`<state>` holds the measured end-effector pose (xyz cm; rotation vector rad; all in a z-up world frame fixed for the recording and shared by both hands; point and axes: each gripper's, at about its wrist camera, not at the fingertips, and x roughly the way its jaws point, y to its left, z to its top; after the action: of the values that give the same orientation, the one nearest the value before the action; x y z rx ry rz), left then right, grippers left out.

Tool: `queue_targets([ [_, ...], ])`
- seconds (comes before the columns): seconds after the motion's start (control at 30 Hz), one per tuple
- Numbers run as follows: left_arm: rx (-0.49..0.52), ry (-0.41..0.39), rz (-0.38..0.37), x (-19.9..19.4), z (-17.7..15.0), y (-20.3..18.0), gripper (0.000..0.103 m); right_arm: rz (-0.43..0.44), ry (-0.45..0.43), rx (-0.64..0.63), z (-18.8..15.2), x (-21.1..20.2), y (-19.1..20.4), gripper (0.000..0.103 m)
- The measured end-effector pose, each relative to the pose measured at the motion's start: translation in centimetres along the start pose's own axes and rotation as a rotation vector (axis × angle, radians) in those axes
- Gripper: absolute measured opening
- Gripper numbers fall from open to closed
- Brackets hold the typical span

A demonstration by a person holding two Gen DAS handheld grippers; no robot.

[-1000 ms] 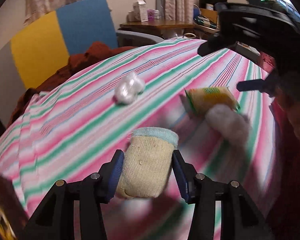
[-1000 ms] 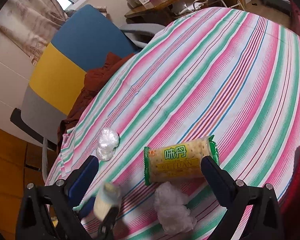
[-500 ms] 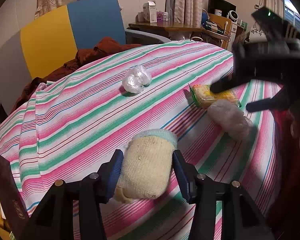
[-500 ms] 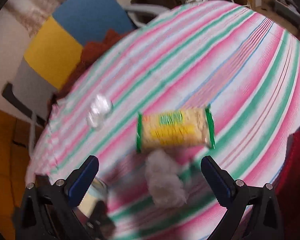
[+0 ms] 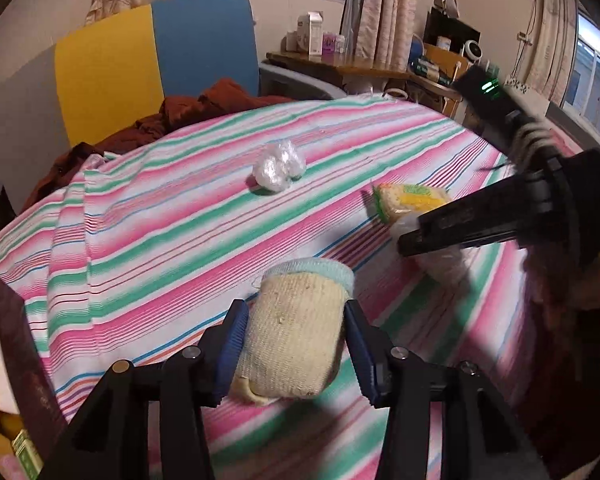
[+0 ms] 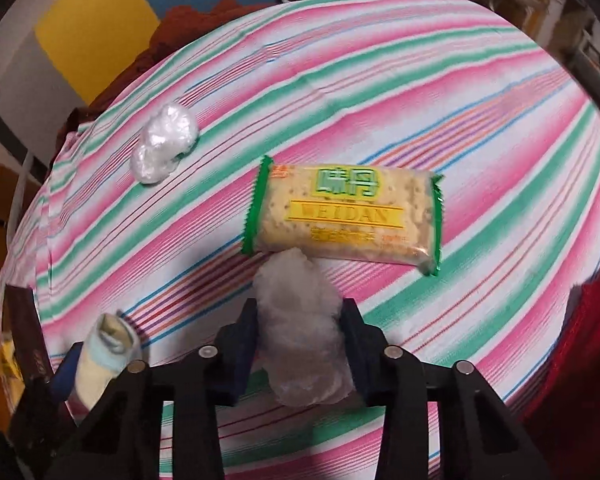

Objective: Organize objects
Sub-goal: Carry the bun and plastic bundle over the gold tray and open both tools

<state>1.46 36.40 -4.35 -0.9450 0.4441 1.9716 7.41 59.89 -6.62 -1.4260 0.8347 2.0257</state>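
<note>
Where curtains hang behind, a striped tablecloth (image 5: pixel 180 216) meets a yellow-blue chair (image 5: pixel 156 60).

**Striped cloth, three things down on it**

A round table (image 6: pixel 480 92) wears a pink, green and white striped cloth (image 5: pixel 180 240). On it lies a biscuit packet (image 6: pixel 340 216), green-edged with yellow lettering. Touching its near edge sits a crumpled clear plastic wad (image 6: pixel 300 332). A second plastic wad (image 6: pixel 164 142) rests well apart, toward the far-left rim.
</note>
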Motion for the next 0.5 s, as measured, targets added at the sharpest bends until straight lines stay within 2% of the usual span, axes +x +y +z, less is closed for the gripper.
queue_targets([
  [0.07,-0.005,-0.027,0.003,-1.5,0.2,0.0,0.049,-0.006,-0.009,-0.03,-0.1,0.0,0.3,0.039],
  [0.3,-0.067,-0.098,0.03,-6.5,0.5,1.0,0.049,0.111,-0.048,-0.148,-0.7,-0.8,2.1,0.039],
  [0.5,-0.147,-0.116,0.102,-9.5,-0.5,3.7,0.049,0.141,-0.067,-0.239,-1.1,-1.4,4.3,0.039],
])
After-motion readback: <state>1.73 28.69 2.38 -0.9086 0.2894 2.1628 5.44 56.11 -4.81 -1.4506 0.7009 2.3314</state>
